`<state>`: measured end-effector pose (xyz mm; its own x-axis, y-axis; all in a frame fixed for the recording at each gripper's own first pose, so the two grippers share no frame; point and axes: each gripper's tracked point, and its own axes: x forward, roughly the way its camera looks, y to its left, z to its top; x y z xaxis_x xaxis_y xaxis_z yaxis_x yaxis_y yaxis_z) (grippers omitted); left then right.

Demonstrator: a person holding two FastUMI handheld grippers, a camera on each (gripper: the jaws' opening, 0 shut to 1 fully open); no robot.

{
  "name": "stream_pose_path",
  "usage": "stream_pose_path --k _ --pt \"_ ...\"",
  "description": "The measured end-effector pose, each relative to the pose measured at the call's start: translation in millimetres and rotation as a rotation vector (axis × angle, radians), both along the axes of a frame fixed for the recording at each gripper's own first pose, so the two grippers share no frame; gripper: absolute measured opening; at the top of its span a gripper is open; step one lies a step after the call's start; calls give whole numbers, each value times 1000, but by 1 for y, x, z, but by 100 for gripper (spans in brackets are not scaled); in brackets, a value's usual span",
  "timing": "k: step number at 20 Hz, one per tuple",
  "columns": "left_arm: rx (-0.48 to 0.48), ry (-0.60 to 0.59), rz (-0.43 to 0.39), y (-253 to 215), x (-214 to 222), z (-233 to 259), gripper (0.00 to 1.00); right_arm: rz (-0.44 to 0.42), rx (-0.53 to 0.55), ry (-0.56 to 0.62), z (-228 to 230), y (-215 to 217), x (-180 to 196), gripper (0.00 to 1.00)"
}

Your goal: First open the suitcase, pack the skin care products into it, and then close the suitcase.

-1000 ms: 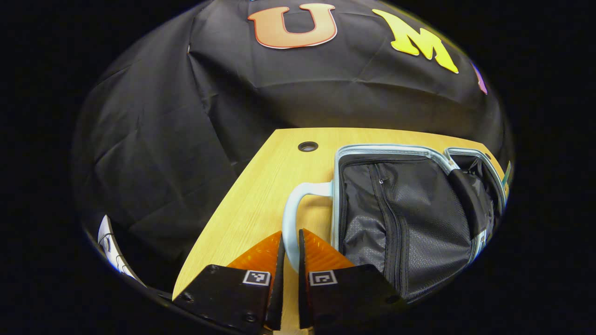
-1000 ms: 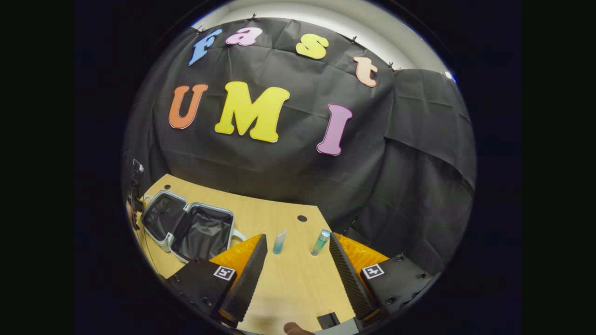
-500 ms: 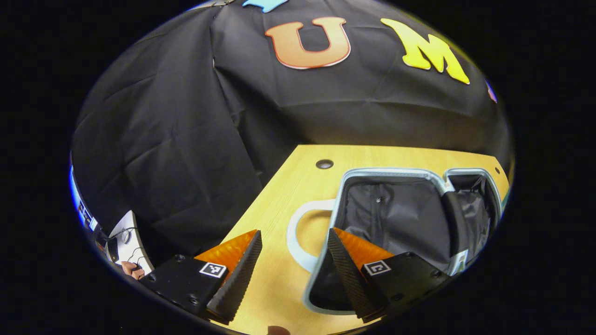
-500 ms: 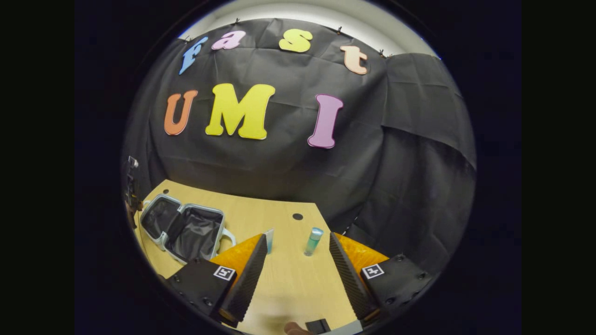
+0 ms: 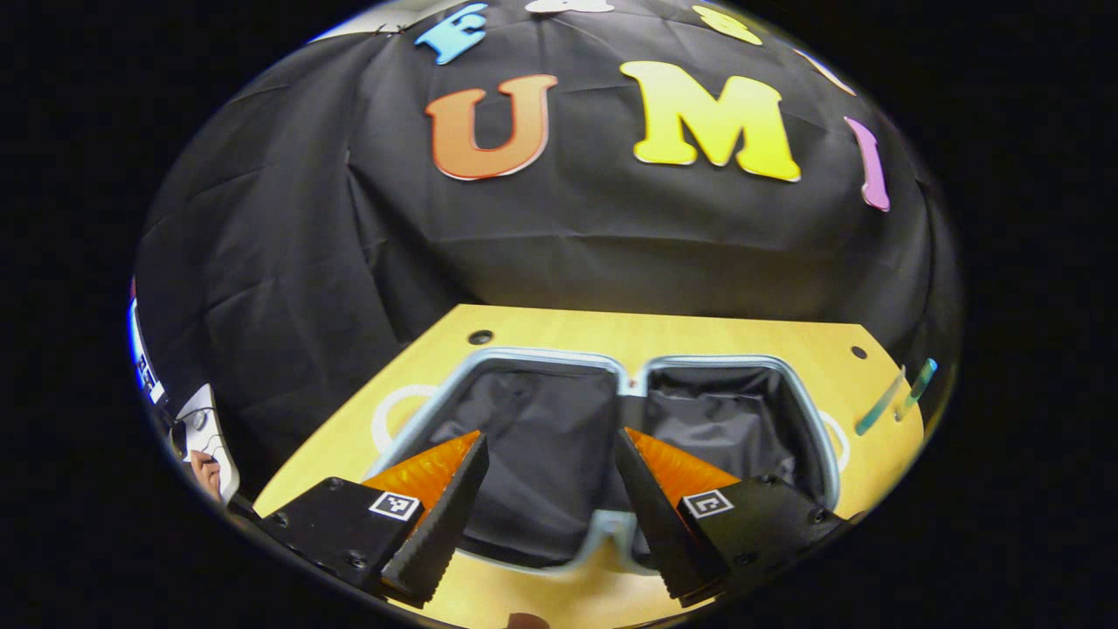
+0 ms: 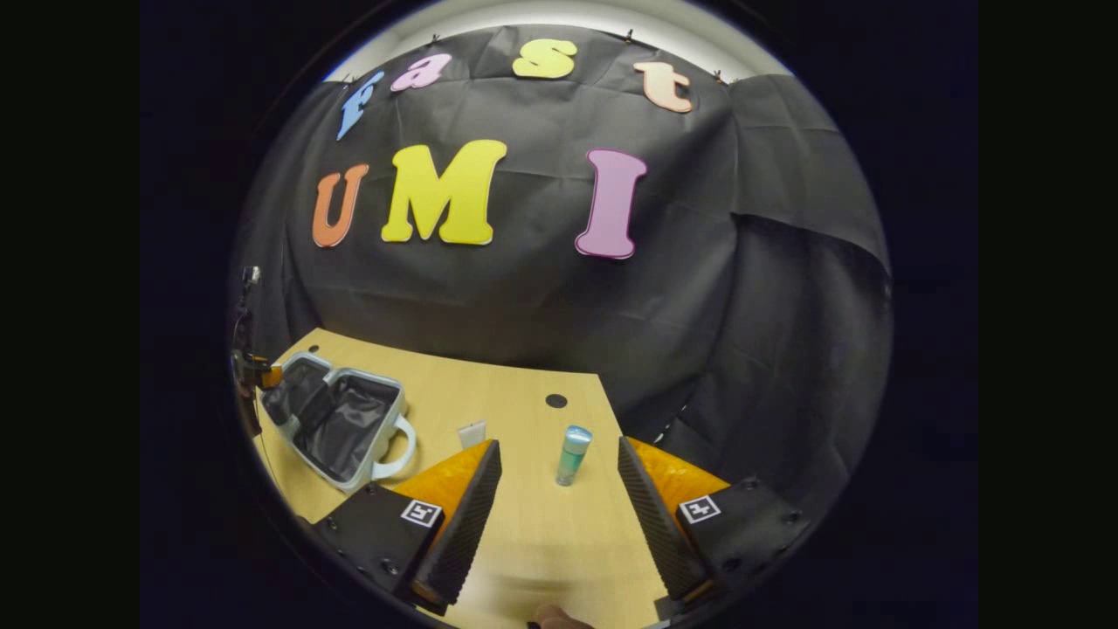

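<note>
Suitcase: the small suitcase [image 5: 559, 454] lay fully open on the wooden counter [image 5: 699, 336], its two halves flat side by side, both lined with dark fabric. The rim was pale blue-grey. In the right gripper view the same suitcase [image 6: 336, 419] was seen at the far left of the counter [image 6: 541, 533].

Suitcase handles: one pale loop handle [image 5: 393, 415] lay on the counter at the left half, and another [image 5: 837, 437] showed at the outer edge of the right half. In the right gripper view a handle [image 6: 397, 445] pointed toward the products.

Skin care products: a teal bottle [image 6: 573, 455] with a lighter cap stood upright on the counter, well apart from the suitcase. A smaller pale tube [image 6: 472, 433] stood to the left of it, between the bottle and the suitcase, partly hidden behind a finger. In the left gripper view two slim products [image 5: 895, 400] appeared at the far right edge of the counter, too stretched to describe further.

Left hand-held gripper: the left hand-held gripper [image 5: 546, 476] hovered over the near edge of the open suitcase, its fingers spread wide and holding nothing.

Right hand-held gripper: the right hand-held gripper [image 6: 559, 489] was above the counter with fingers spread wide and empty; the teal bottle appeared in the gap between them, farther away and not touched.

Counter details: a dark round hole [image 6: 555, 401] was in the counter behind the bottle.
</note>
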<state>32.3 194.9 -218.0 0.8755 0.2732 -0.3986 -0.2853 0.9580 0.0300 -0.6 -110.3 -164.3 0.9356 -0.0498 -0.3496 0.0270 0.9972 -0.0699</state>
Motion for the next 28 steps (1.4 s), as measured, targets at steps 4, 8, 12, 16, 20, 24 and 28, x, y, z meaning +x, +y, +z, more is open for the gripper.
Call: stream_pose_path --k 4,8,12,16,20,24,28 --pt "-42 -17 -109 -108 20 4 93 64 -19 28 -24 -22 14 80" --pt "-61 -45 -261 -216 51 -1 93 87 -42 86 -46 -38 17 80" --pt "-58 -23 -381 -290 69 -19 94 109 -48 117 -55 -42 14 80" --pt "-68 19 -476 -343 80 -48 94 108 -42 141 -70 -48 20 80" --pt "-54 74 -526 -369 98 -82 94 98 -45 181 -88 -56 19 80" --pt "-53 104 -529 -385 122 -111 94 93 -62 219 -108 -61 19 80" --pt "-27 111 -513 -393 144 -121 94 83 -60 265 -132 -73 16 80"
